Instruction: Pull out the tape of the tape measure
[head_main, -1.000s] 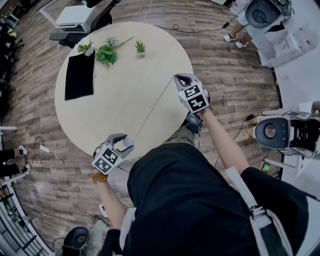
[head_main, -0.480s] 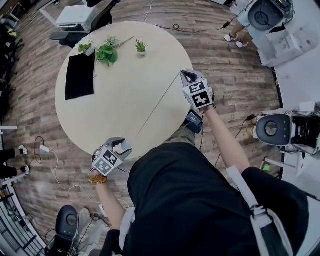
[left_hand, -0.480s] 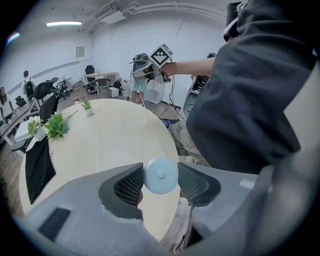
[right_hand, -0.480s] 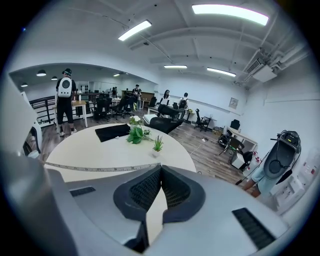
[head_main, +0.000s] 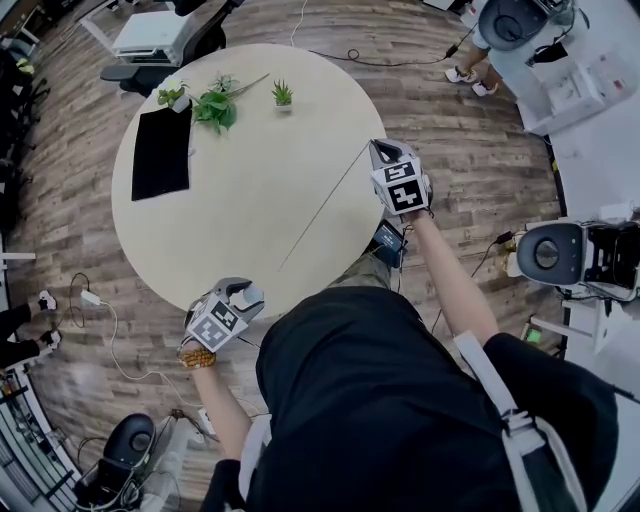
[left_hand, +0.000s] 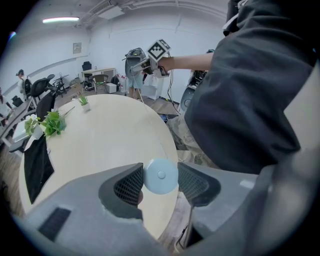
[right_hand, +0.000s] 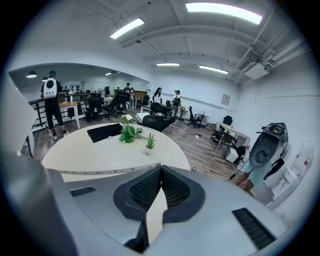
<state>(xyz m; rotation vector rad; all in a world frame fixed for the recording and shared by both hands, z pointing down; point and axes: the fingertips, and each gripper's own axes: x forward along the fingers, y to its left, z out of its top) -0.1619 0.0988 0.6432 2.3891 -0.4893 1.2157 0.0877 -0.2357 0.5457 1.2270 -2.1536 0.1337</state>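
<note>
Black top (head_main: 380, 400), a white strap (head_main: 495, 390) over the right shoulder, a yellow band (head_main: 198, 356) at the left wrist. Left gripper (head_main: 243, 290) and right gripper (head_main: 378, 150): grey shells, dark gridded pads (right_hand: 145, 190), marker cubes (head_main: 400, 190) with black-and-white squares.

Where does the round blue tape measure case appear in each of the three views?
Head view: the tape measure case sits lower left, held in the left gripper.
Left gripper view: bottom centre, gripped between the jaws.
Right gripper view: not in it; only the tape shows, running off to the left.
Shared landmark: the small potted plant, in all three views.
</note>
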